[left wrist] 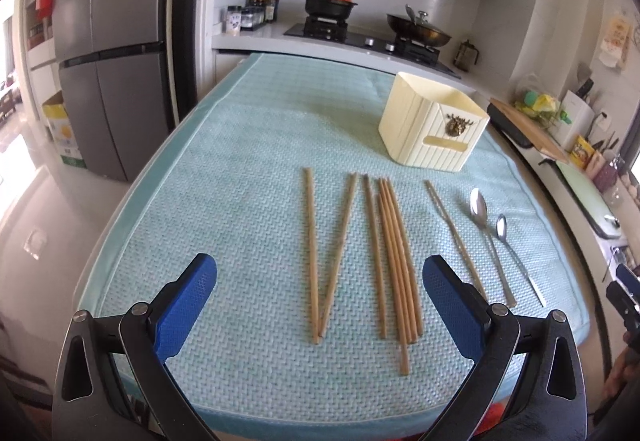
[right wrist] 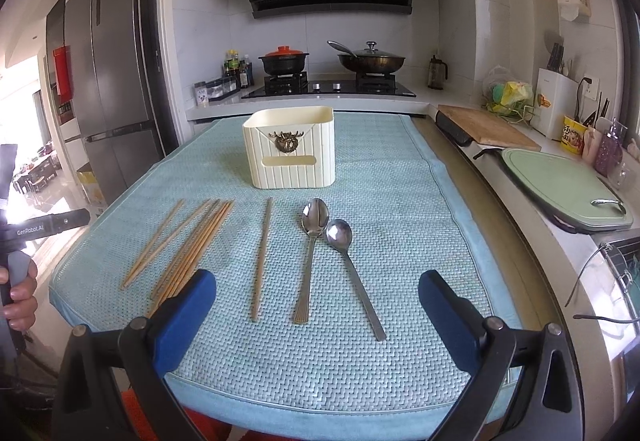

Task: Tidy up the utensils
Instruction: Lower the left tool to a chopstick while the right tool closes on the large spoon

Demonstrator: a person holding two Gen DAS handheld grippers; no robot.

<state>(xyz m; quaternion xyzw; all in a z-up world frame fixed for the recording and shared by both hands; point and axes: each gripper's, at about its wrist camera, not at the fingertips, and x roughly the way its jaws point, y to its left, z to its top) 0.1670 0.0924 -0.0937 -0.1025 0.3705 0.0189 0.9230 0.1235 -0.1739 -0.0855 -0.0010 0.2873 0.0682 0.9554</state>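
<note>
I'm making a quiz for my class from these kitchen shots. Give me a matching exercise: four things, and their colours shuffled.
Things:
1. mat
2. utensil box
3. spoons
4. gripper fingers

Colours:
a. blue
b. cream
c. silver
d. light teal

Pairs: 1-d, 2-b, 3-c, 4-a

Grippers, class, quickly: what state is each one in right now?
Left gripper: open, holding nothing.
Right gripper: open, holding nothing.
</note>
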